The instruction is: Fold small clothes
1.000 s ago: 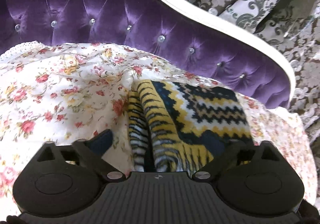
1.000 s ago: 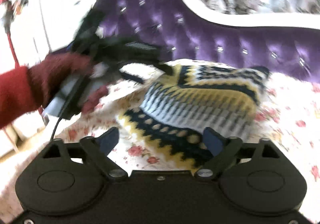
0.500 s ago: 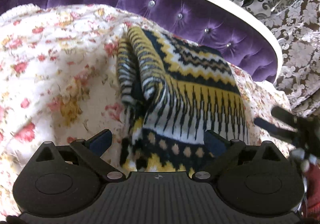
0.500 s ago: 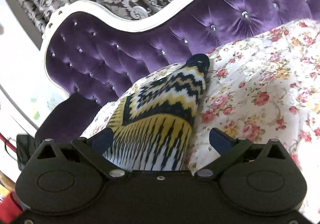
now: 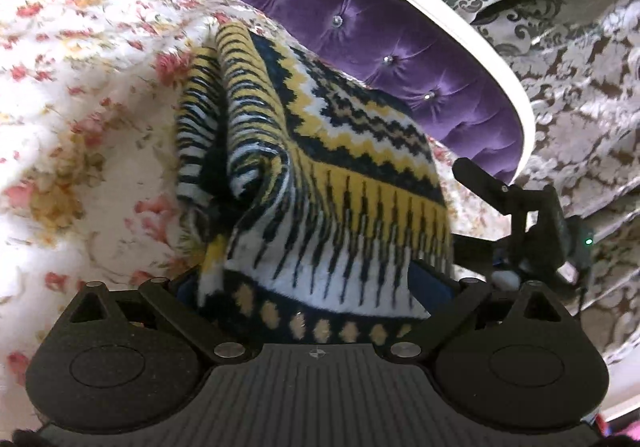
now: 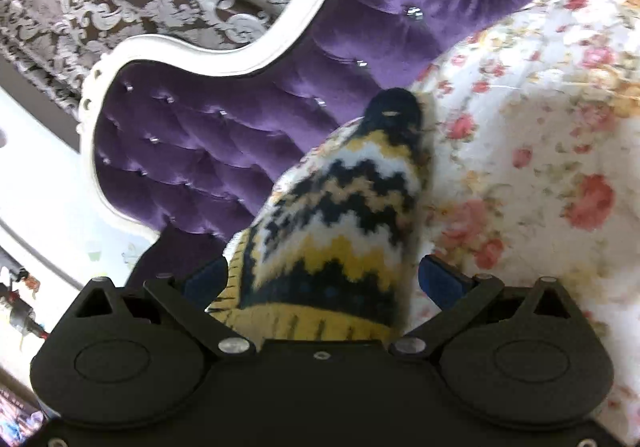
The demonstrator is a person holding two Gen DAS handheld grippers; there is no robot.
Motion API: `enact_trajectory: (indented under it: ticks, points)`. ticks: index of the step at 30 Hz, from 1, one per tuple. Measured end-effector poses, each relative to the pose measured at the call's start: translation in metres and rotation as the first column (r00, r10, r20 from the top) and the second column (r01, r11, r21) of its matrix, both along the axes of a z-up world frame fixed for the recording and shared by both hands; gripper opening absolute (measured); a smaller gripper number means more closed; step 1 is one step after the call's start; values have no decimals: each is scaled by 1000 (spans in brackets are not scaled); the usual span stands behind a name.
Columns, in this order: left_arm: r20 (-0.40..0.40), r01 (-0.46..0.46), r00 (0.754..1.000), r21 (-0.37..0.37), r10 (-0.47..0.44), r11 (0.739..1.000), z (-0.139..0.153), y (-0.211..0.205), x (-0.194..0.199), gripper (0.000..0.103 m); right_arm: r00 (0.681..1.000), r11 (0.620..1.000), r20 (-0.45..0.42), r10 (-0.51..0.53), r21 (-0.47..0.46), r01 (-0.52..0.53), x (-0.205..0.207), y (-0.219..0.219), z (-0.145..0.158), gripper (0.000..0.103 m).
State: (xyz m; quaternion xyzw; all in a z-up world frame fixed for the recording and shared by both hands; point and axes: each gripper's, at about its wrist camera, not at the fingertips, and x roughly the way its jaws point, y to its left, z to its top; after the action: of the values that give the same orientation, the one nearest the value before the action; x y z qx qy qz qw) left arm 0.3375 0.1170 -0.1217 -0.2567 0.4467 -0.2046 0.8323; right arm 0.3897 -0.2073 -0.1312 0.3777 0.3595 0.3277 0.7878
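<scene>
The knitted garment (image 5: 344,183), banded in yellow, white and dark zigzags, lies bunched on the flowered bedspread (image 5: 80,119) close to the purple tufted headboard (image 5: 360,31), with one side rolled over into a thick fold that stands up along its left edge. Its near hem sits right between the fingers of the left gripper (image 5: 316,287), whose jaws are spread wide on either side of the cloth and pinch nothing. From the other side the right gripper (image 6: 320,279) is in much the same state: fingers parted, the garment's (image 6: 344,207) narrow end filling the gap between them, no visible squeeze on the fabric (its dark far tip points toward the headboard). In the left view the right gripper (image 5: 520,215) shows as a dark frame just beside the cloth's right edge. The step looks like taking hold of two ends for a fold. The knit is thick and already doubled, so closing here could catch several layers at once, or the bedspread underneath, and drag the whole bundle instead of one flap; a shallow bite on the fuzzy hem could also slip as it lifts, letting the rolled fold spring open and leaving the shape lopsided
</scene>
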Motion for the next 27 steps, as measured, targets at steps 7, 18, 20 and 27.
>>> enact_trajectory:
  ticks: [7,18,20,27]
  points:
    - [-52,35,998,-114,-41,993,-7,-6,2,50,998,998,-59,-9,-63,5,-4,1,5,51]
    - [-67,127,988,-151,-138,980,30,-30,-88,50,991,994,-131,15,-106,-29,-91,-22,41,51]
    - [-67,144,986,-150,-155,978,40,-35,-116,50,989,993,-144,21,-114,-38,-115,-27,45,51]
    - [-73,200,973,-201,-218,959,39,-45,-204,51,984,987,-162,79,-128,-100,-199,-38,60,51]
